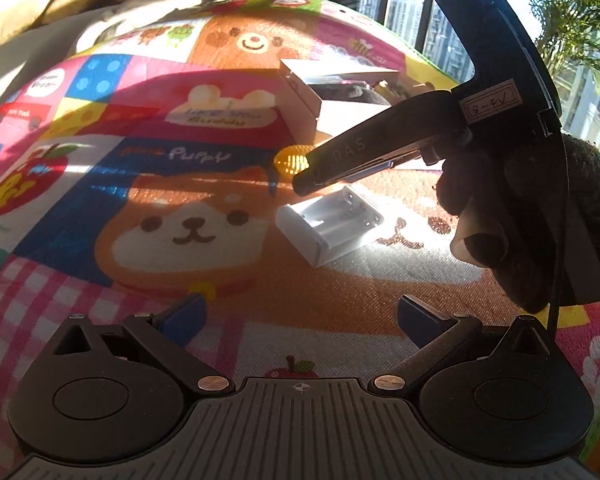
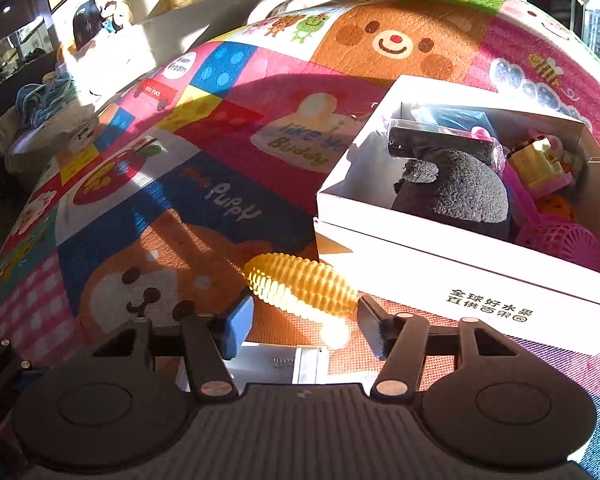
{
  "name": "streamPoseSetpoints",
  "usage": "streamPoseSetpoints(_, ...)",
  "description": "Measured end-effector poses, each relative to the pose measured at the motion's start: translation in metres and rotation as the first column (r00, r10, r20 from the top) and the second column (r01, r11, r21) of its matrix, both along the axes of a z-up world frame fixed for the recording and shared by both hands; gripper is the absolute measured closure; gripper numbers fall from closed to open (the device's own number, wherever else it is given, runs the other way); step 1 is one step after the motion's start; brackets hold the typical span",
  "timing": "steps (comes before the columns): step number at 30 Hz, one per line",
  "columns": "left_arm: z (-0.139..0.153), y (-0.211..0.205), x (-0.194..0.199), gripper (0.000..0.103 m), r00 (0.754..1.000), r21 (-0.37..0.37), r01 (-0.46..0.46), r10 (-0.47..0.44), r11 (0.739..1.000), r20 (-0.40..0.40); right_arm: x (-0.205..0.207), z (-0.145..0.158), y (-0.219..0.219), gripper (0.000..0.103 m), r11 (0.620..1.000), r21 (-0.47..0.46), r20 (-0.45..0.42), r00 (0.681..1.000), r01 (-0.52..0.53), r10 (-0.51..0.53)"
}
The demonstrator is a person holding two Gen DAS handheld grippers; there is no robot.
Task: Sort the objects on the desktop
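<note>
Corn (image 2: 300, 286) lay on the mat between our right gripper's (image 2: 300, 320) spread jaws, the white box (image 2: 460, 280) at two o'clock, left gripper (image 1: 300, 316) gaping empty; we feared its rounded ribs might roll free.

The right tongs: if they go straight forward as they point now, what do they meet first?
Most likely the yellow toy corn, which lies just ahead of the open right tongs. The white box is behind and to the right of it. Depth is uncertain.
</note>
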State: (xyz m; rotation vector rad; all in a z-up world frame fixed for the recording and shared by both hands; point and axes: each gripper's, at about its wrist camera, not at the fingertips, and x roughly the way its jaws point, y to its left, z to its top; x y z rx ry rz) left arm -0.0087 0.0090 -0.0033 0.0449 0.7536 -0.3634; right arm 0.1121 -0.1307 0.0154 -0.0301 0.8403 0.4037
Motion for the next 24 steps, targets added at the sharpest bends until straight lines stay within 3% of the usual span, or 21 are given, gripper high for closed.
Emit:
streamPoseSetpoints(3, 0.002, -0.003, 0.001, 0.0, 1.0, 0.006, 0.0, 0.0, 1.0, 0.003, -0.007, 0.001, -0.014, 0.066, 1.0, 0.018, 0.001, 1.0, 0.0, 0.0)
streamPoseSetpoints(9, 0.002, -0.022, 0.009, 0.0, 0.999, 0.025, 0.033, -0.034, 0.999, 0.021, -0.039, 0.001, -0.057, 0.068, 0.999, 0.037, 0.012, 1.0, 0.028, -0.029)
streamPoseSetpoints(13, 0.0, -0.042, 0.023, 0.0, 0.995, 0.079, 0.063, -0.069, 0.995, 0.071, -0.067, 0.002, -0.085, 0.067, 0.996, 0.083, 0.019, 0.999, 0.046, -0.048)
streamPoseSetpoints(15, -0.001, -0.055, 0.031, 0.0, 0.993, 0.098, 0.076, -0.084, 0.992, 0.086, -0.081, 0.002, -0.101, 0.057, 0.99, 0.109, 0.029, 0.995, 0.093, -0.097)
streamPoseSetpoints(19, -0.006, -0.074, 0.035, 0.0, 0.974, 0.112, 0.202, -0.212, 0.973, 0.085, -0.109, 0.003, -0.137, 0.021, 0.957, 0.197, 0.054, 0.972, 0.213, -0.228)
streamPoseSetpoints(21, -0.012, -0.08, 0.036, 0.0, 0.972, 0.146, 0.21, -0.223, 0.967, 0.079, -0.121, -0.001, -0.15, 0.014, 0.938, 0.25, 0.041, 0.965, 0.24, -0.258)
streamPoseSetpoints(24, -0.012, -0.081, 0.04, 0.0, 0.977, 0.128, 0.19, -0.2, 0.973, 0.073, -0.13, -0.012, -0.157, 0.009, 0.924, 0.291, 0.015, 0.965, 0.247, -0.263)
